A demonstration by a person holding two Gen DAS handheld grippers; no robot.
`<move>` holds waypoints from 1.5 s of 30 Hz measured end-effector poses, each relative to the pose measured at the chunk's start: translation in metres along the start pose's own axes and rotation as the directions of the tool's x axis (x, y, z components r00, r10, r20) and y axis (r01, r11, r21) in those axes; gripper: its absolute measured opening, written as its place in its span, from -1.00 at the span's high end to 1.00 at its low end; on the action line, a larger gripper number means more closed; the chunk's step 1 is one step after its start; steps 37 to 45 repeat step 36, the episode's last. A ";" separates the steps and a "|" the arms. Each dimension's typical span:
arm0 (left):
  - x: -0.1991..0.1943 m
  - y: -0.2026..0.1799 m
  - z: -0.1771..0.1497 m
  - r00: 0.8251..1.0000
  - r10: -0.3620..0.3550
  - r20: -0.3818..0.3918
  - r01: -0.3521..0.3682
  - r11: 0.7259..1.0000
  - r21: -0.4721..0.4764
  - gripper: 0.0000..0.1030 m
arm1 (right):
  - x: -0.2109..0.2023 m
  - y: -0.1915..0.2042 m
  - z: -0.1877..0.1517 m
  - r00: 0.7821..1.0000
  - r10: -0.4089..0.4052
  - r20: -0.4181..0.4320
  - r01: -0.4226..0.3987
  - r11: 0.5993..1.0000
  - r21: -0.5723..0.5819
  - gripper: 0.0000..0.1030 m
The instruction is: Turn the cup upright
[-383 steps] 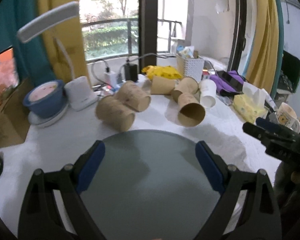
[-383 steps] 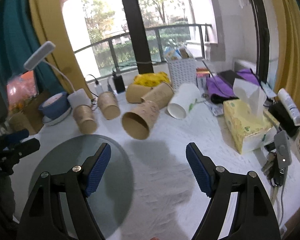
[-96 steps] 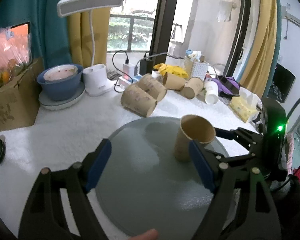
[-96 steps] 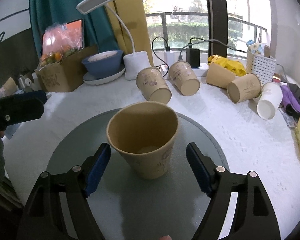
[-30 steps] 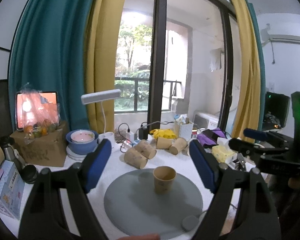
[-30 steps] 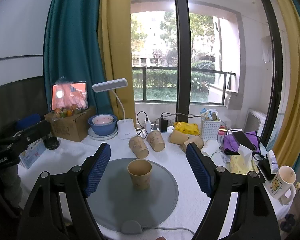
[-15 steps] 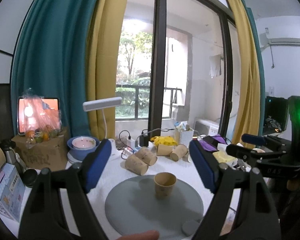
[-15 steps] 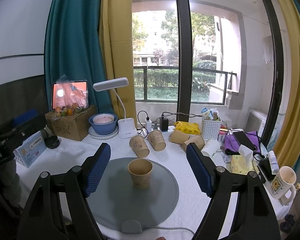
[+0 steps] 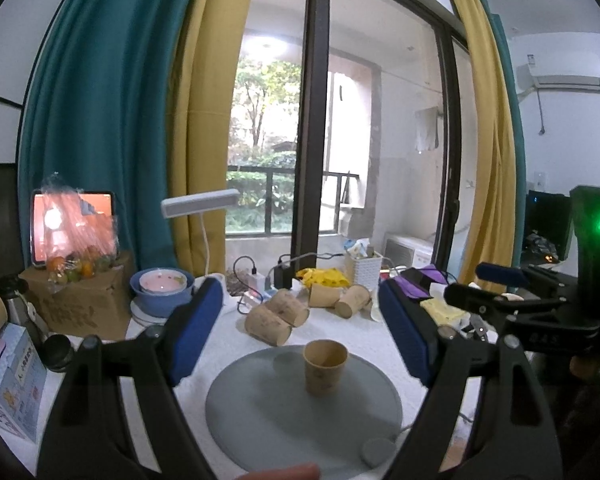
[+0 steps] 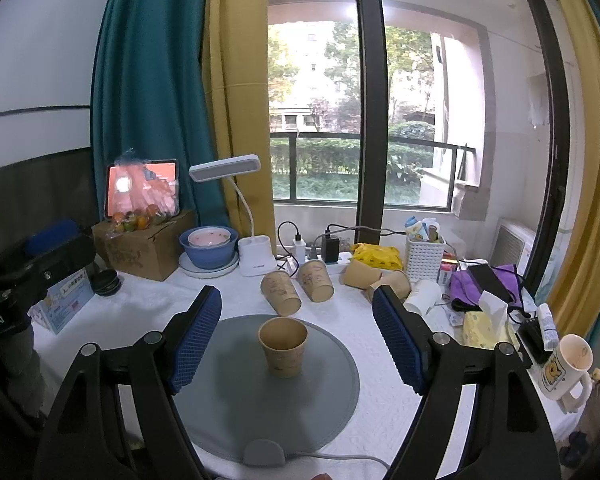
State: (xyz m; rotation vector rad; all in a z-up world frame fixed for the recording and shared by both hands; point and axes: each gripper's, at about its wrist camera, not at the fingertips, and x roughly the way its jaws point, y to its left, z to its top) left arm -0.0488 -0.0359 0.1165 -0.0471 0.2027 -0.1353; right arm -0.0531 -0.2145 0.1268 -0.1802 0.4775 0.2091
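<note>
A brown paper cup point(image 9: 325, 366) stands upright, mouth up, on the round grey mat point(image 9: 260, 412); it also shows in the right wrist view point(image 10: 284, 346) on the mat point(image 10: 228, 400). My left gripper point(image 9: 300, 334) is open and empty, held back and well above the table. My right gripper point(image 10: 296, 334) is open and empty, likewise pulled back from the cup. The right gripper's body shows at the right of the left wrist view point(image 9: 520, 304).
Several brown cups point(image 10: 296, 284) and a white cup point(image 10: 422, 296) lie on their sides behind the mat. A desk lamp point(image 10: 252, 256), blue bowl point(image 10: 209, 244), white basket point(image 10: 424, 258), tissue box point(image 10: 484, 324) and mug point(image 10: 566, 368) stand around.
Both grippers have drawn slightly further back and up from the table. The cup stays upright on the mat.
</note>
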 end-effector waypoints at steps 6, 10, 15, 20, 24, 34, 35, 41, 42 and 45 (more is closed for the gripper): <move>0.000 0.000 0.000 1.000 0.000 0.000 0.000 1.000 0.000 -0.58 | 0.001 0.001 0.000 1.000 0.003 -0.003 -0.003 1.000 -0.003 -0.57; -0.001 0.001 0.000 1.000 0.001 0.001 -0.001 1.000 -0.002 -0.58 | 0.002 0.002 -0.001 1.000 0.007 -0.002 -0.007 1.000 -0.007 -0.57; -0.001 0.001 0.000 1.000 0.000 0.000 0.000 1.000 -0.002 -0.58 | 0.002 0.003 -0.002 1.000 0.013 -0.003 -0.013 1.000 -0.012 -0.57; -0.001 0.001 0.000 1.000 0.000 0.000 0.000 1.000 -0.002 -0.58 | 0.002 0.003 -0.002 1.000 0.012 -0.003 -0.012 1.000 -0.012 -0.57; -0.002 0.002 0.000 1.000 -0.005 -0.001 0.005 1.000 -0.003 -0.58 | 0.002 0.003 -0.002 1.000 0.014 -0.001 -0.014 1.000 -0.012 -0.57; -0.004 -0.001 -0.002 0.999 -0.041 -0.004 0.040 0.999 -0.009 -0.58 | 0.002 0.006 -0.002 1.000 0.021 0.000 -0.021 1.000 -0.018 -0.57; -0.005 -0.003 -0.002 0.999 -0.041 0.004 0.041 0.999 -0.006 -0.58 | 0.002 0.006 -0.002 1.000 0.021 0.001 -0.021 1.000 -0.020 -0.57; -0.007 -0.003 -0.003 0.999 -0.040 0.019 0.040 0.999 -0.003 -0.58 | 0.002 0.005 -0.002 1.000 0.024 0.005 -0.023 1.000 -0.020 -0.57; -0.007 -0.003 -0.003 0.999 -0.040 0.019 0.040 0.999 -0.003 -0.58 | 0.002 0.005 -0.002 1.000 0.024 0.005 -0.023 1.000 -0.020 -0.57; -0.007 -0.003 -0.003 0.999 -0.040 0.019 0.040 0.999 -0.003 -0.58 | 0.002 0.005 -0.002 1.000 0.024 0.005 -0.023 1.000 -0.020 -0.57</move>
